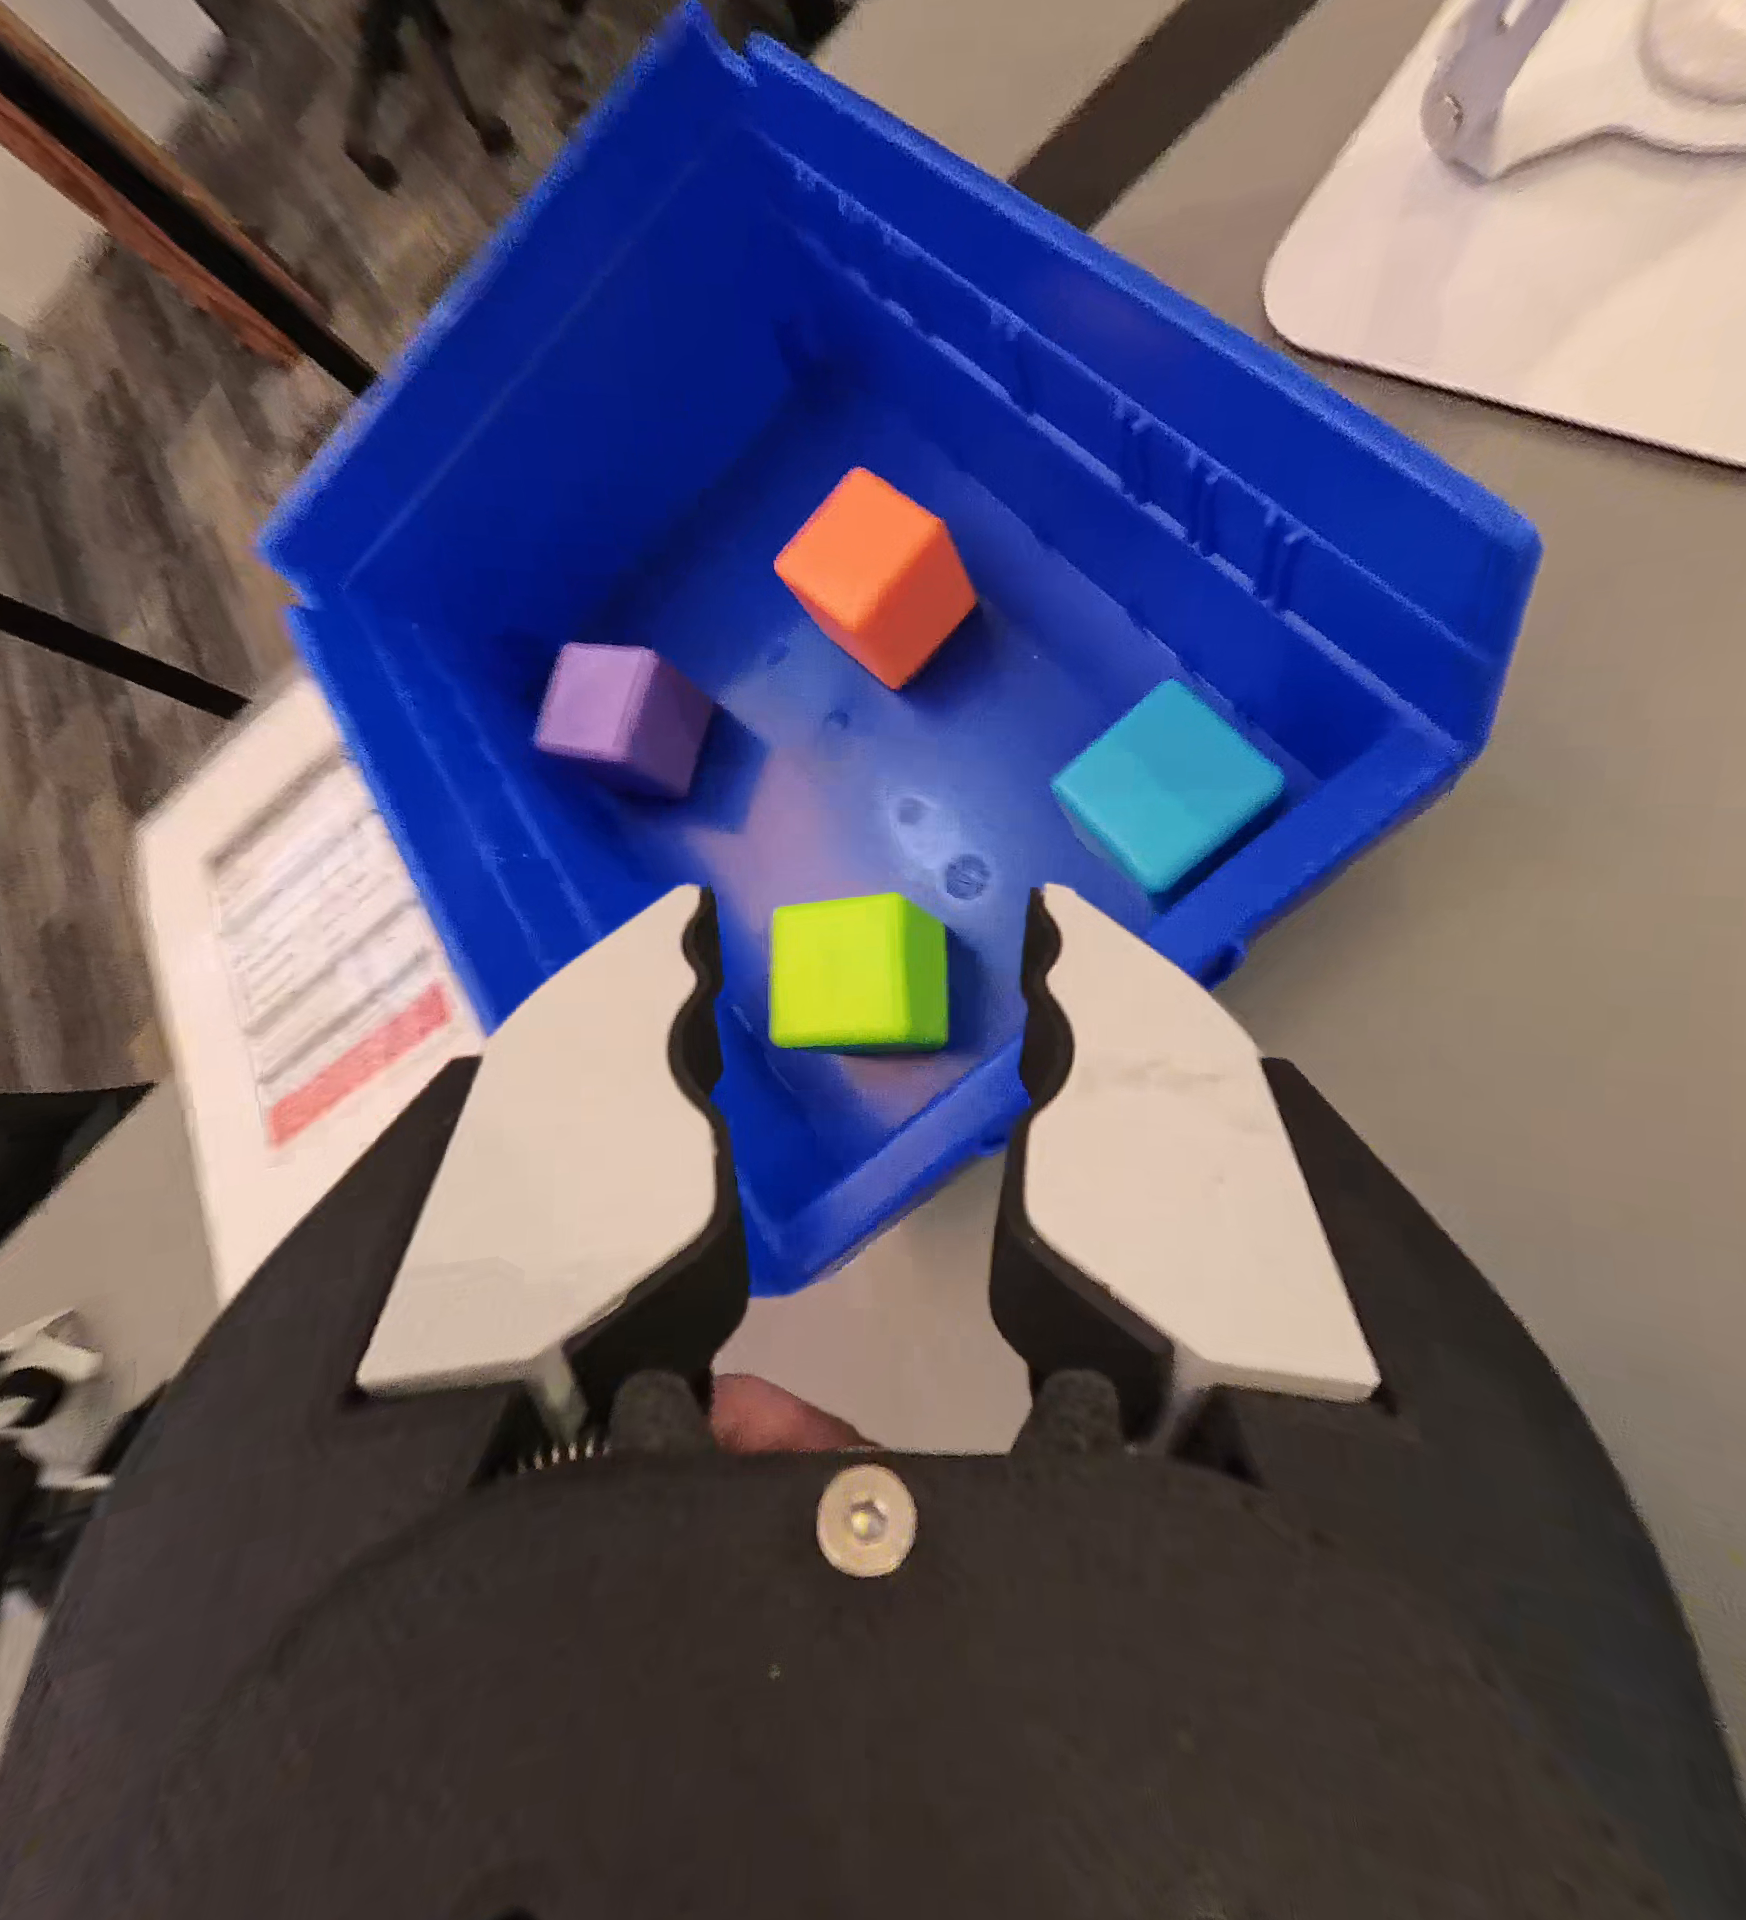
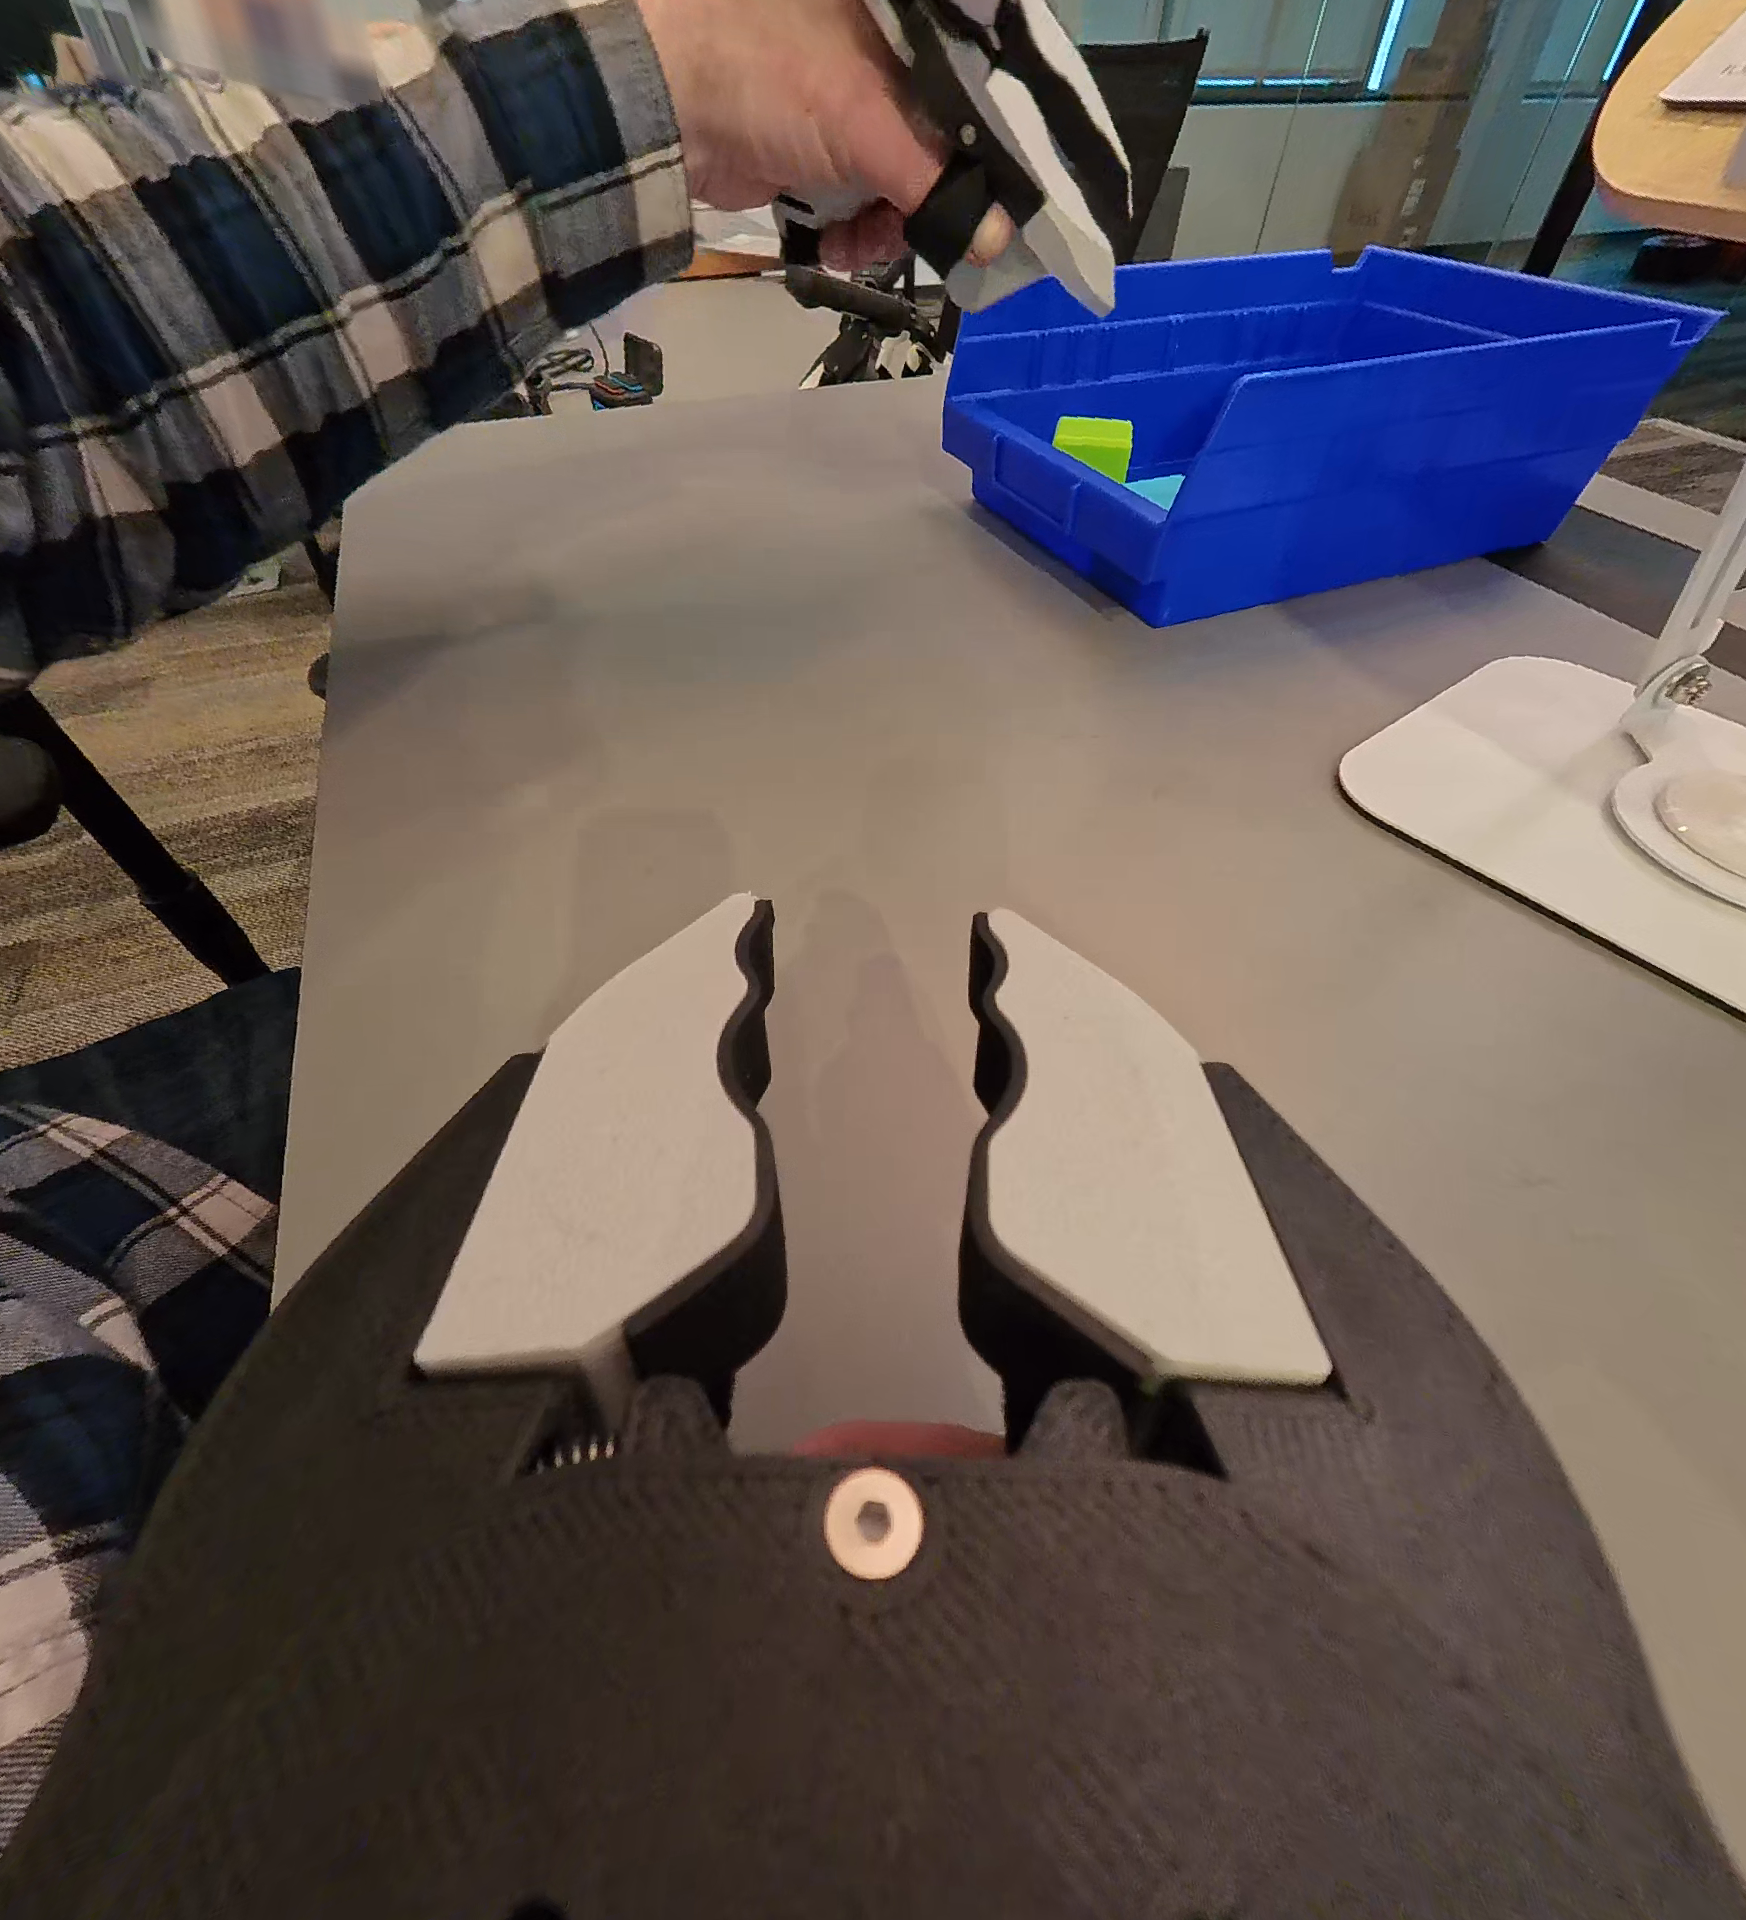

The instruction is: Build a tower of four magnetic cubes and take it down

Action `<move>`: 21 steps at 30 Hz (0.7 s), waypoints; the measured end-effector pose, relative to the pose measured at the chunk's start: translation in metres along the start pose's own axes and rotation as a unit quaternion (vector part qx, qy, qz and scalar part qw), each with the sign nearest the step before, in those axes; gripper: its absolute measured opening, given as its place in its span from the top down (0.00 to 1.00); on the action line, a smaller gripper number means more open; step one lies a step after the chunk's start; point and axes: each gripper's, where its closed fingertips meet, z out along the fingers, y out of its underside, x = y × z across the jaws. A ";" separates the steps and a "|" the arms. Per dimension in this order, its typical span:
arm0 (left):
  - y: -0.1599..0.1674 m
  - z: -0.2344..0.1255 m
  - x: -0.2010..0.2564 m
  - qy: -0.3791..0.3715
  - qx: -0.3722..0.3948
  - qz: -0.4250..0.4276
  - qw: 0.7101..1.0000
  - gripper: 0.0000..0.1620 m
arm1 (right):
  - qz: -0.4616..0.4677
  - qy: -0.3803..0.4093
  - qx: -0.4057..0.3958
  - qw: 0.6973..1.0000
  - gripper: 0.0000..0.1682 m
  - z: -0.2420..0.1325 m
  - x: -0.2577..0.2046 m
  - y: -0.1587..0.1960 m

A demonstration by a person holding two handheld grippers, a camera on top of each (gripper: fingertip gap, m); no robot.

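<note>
A blue bin (image 1: 578,436) on the grey table holds several cubes lying apart: orange (image 1: 874,577), purple (image 1: 625,717), teal (image 1: 1165,784) and lime green (image 1: 856,971). My left gripper (image 1: 867,909) is open and empty, held above the bin's near corner, its fingers on either side of the green cube and above it. In the right wrist view the bin (image 2: 1368,499) stands at the far right with the green cube (image 2: 1092,442) and teal cube (image 2: 1155,488) partly showing. My right gripper (image 2: 871,920) is open and empty over the bare table. The left gripper (image 2: 1045,239) hovers over the bin.
A white stand base (image 2: 1534,800) with an upright arm lies right of the bin; it also shows in the left wrist view (image 1: 1534,291). A white sheet (image 1: 318,935) lies left of the bin. A person in a plaid shirt (image 2: 225,312) is at the table's left edge. The gap from one gripper's tips to the other's is roughly 40 cm.
</note>
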 end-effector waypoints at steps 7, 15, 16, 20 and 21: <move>0.024 0.033 -0.002 0.038 -0.144 0.004 0.989 0.61 | -0.009 -0.004 -0.003 1.000 0.78 0.001 -0.003 0.001; 0.046 0.055 -0.005 0.049 -0.240 0.000 0.970 0.62 | -0.013 -0.007 -0.006 1.000 0.78 0.001 -0.005 0.002; 0.048 0.057 -0.004 0.054 -0.248 -0.004 0.967 0.62 | -0.013 -0.008 -0.006 1.000 0.78 0.002 -0.005 0.002; 0.060 0.065 -0.007 0.045 -0.286 0.003 0.957 0.61 | -0.015 -0.009 -0.007 1.000 0.78 0.002 -0.005 0.002; 0.062 0.067 -0.005 0.053 -0.292 -0.002 0.955 0.61 | -0.016 -0.009 -0.007 1.000 0.78 0.002 -0.005 0.002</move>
